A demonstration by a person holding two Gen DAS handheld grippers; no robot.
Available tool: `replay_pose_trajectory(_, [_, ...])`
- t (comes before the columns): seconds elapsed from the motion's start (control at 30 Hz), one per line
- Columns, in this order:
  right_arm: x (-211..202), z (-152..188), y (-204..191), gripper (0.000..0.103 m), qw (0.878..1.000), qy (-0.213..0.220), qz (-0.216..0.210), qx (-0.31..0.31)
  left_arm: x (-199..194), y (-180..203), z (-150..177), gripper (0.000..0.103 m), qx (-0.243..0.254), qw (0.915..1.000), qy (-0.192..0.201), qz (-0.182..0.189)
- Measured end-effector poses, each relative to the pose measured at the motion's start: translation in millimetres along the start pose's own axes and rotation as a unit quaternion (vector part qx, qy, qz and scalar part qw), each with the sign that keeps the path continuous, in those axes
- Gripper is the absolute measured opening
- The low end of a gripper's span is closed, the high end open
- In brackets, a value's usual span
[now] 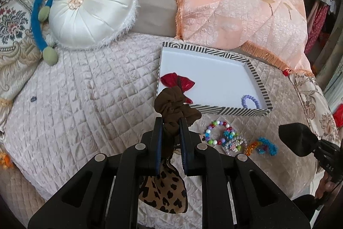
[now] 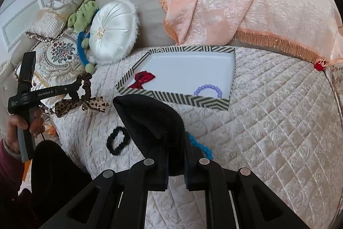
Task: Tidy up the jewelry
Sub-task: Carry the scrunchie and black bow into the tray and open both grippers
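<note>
**Both grippers holding hair pieces above the quilt**

We are gripping a brown scrunchie (image 1: pixel 171 108) with a leopard-print bow in the left gripper (image 1: pixel 171 123), jaws nearly closed on it, above the quilted bed (image 1: pixel 85 100). The right gripper (image 2: pixel 173 143) is clamping a black velvet bow (image 2: pixel 150 119), which is hiding its fingertips. The striped tray (image 1: pixel 255 76) is lying ahead, mostly bare, with a red bow (image 1: pixel 171 81) and a purple bead bracelet (image 1: pixel 249 101) inside. Beaded bracelets (image 1: pixel 218 132) are lying just before its near edge; a black scrunchie (image 2: pixel 118 141) is lying apart.
</note>
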State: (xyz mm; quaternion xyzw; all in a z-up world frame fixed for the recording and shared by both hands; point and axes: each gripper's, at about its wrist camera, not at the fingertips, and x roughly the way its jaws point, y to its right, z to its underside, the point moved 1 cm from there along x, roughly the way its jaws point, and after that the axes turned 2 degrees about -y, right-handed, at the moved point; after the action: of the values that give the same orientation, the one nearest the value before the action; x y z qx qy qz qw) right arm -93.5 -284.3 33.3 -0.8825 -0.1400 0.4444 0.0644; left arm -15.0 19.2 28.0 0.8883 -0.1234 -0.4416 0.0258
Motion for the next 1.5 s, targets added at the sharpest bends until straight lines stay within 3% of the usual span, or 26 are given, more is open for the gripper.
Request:
replay_pose_trajectory(0.9, [41.4, -81.8, 39.2, 0.009, 0.998, 0.02, 0.04, 0.048, 42.7, 35.3, -79.8, 0.014, 0.03, 0.9993, 0.009, -0.022])
replay_pose_trajectory(1.5, [132.8, -127.9, 95.0, 0.009, 0.993, -0.011, 0.055, 0.108, 143.0, 48.6, -141.6, 0.014, 0.037, 0.9979, -0.011, -0.052])
